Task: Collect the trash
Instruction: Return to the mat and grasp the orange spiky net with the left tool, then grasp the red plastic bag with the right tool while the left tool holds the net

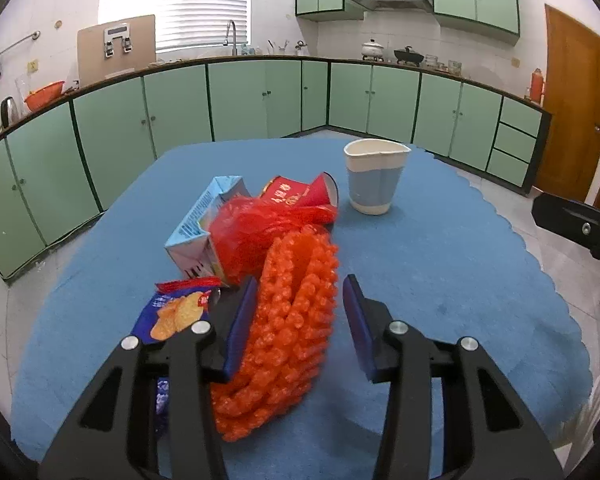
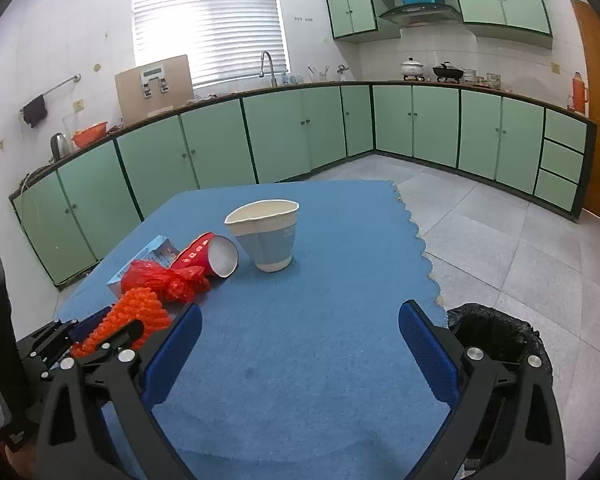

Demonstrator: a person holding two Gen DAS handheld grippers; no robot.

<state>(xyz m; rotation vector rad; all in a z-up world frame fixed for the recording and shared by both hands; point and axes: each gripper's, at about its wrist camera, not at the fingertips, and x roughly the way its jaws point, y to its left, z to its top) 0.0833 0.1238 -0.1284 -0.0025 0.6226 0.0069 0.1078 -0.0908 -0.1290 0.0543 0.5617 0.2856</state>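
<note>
An orange foam fruit net (image 1: 288,332) lies on the blue table cloth (image 1: 440,280) between the open fingers of my left gripper (image 1: 300,300); the left pad touches it, the right pad stands apart. Behind it lie a red plastic bag (image 1: 252,236), a light blue carton (image 1: 204,224), a tipped red paper cup (image 1: 308,194) and a blue chip bag (image 1: 172,316). A dented blue and white paper cup (image 1: 374,176) stands upright. My right gripper (image 2: 300,328) is open and empty above bare cloth; the cup (image 2: 266,234), red cup (image 2: 210,254) and net (image 2: 128,316) show ahead and left.
A bin with a black liner (image 2: 496,340) stands on the tiled floor at the table's right edge. Green kitchen cabinets (image 2: 284,136) run along the far walls. A wooden door (image 1: 572,104) is at the right.
</note>
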